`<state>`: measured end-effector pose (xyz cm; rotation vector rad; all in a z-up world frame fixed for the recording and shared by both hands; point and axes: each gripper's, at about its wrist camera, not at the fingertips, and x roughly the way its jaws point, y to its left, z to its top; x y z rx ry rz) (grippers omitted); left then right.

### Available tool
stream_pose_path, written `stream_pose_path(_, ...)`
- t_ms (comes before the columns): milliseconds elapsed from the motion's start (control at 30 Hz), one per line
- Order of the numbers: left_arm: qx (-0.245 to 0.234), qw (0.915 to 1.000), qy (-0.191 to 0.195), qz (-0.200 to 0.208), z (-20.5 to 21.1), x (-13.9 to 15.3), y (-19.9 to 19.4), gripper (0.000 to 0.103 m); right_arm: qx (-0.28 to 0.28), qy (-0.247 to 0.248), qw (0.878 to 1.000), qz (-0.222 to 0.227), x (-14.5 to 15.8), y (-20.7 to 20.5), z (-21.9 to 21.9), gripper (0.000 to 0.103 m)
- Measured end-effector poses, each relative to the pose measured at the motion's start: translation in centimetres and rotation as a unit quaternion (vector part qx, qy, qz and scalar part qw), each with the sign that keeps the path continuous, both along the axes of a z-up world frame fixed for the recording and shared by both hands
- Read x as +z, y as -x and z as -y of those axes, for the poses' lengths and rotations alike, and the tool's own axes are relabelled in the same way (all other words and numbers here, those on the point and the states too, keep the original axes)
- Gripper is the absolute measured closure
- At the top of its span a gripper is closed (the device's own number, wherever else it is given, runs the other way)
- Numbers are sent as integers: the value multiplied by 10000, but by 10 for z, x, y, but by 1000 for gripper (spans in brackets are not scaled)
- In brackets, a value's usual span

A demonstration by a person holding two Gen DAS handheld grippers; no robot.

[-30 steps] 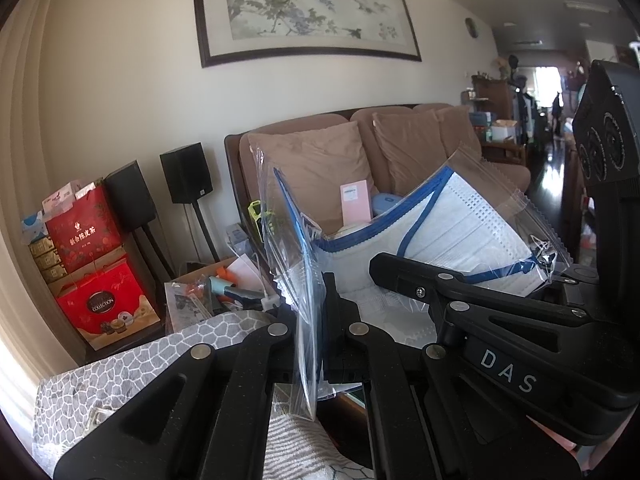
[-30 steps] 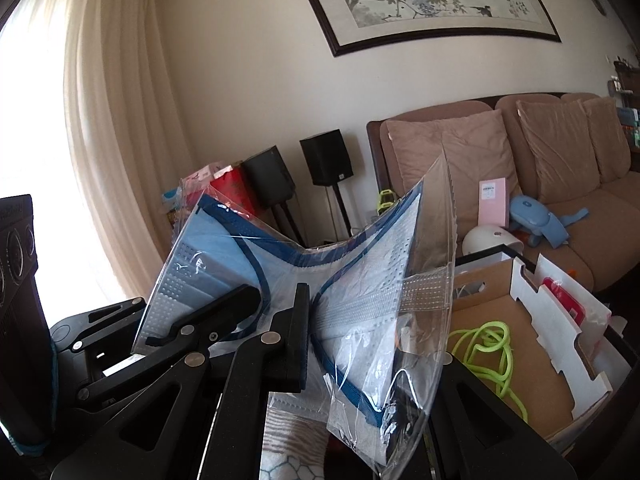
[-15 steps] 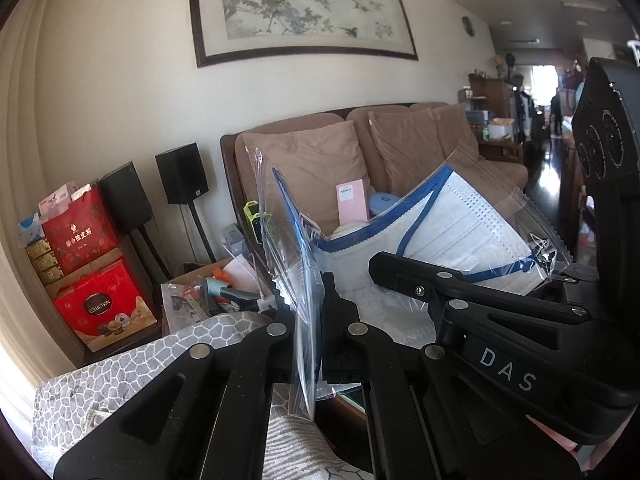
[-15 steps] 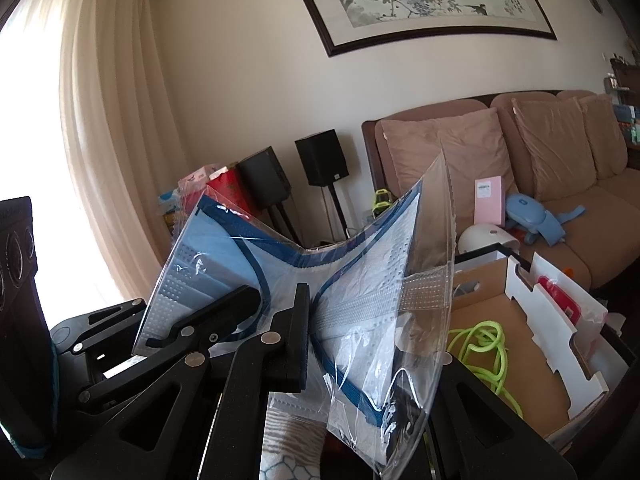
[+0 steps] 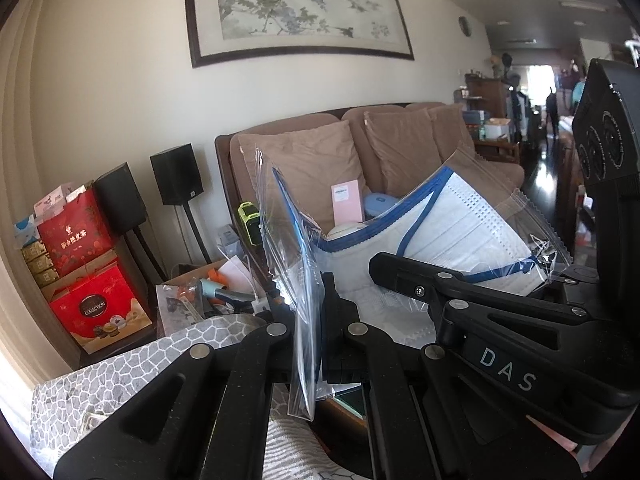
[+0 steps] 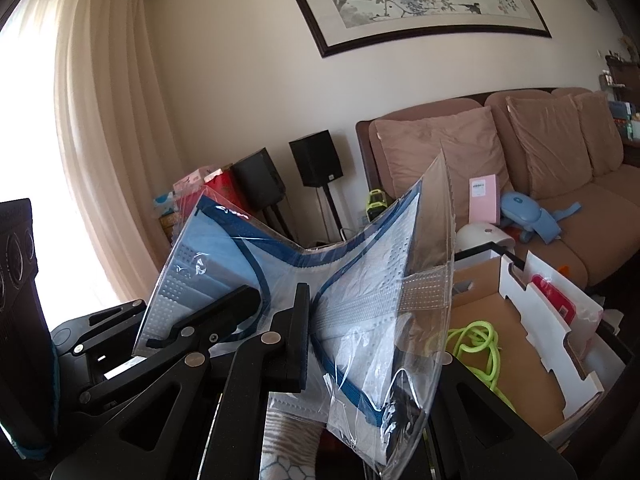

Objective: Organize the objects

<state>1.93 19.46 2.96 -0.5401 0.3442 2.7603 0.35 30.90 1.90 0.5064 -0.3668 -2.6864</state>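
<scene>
both grippers (image 5: 308, 316) (image 6: 360, 340) pinching mask bag (image 5: 460, 224) (seemingly bent)

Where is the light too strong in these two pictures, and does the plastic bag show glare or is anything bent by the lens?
Right wrist view: the window behind the curtain is blown out to white, and the mask bag carries small glints. Left wrist view: light is more even, only the far doorway is overexposed; the bag shines along its creases. In both, the fisheye curves the painting frame and darkens the corners.

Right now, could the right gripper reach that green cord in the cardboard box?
Probably not: the right gripper is shut on the bag of masks, which the left gripper also pinches. The green cord lies uncovered in the cardboard box.
</scene>
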Motion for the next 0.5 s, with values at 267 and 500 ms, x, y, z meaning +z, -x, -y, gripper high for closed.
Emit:
stream_pose_path(267, -47, 10000, 2, -3, -4, 0, 3, 102, -54, 22, 10000, 8, 0, 1, -6, 94)
stream_pose_path(500, -60, 10000, 6, 4, -5, 0, 4, 102, -71, 31, 10000, 17, 1, 2, -8, 94)
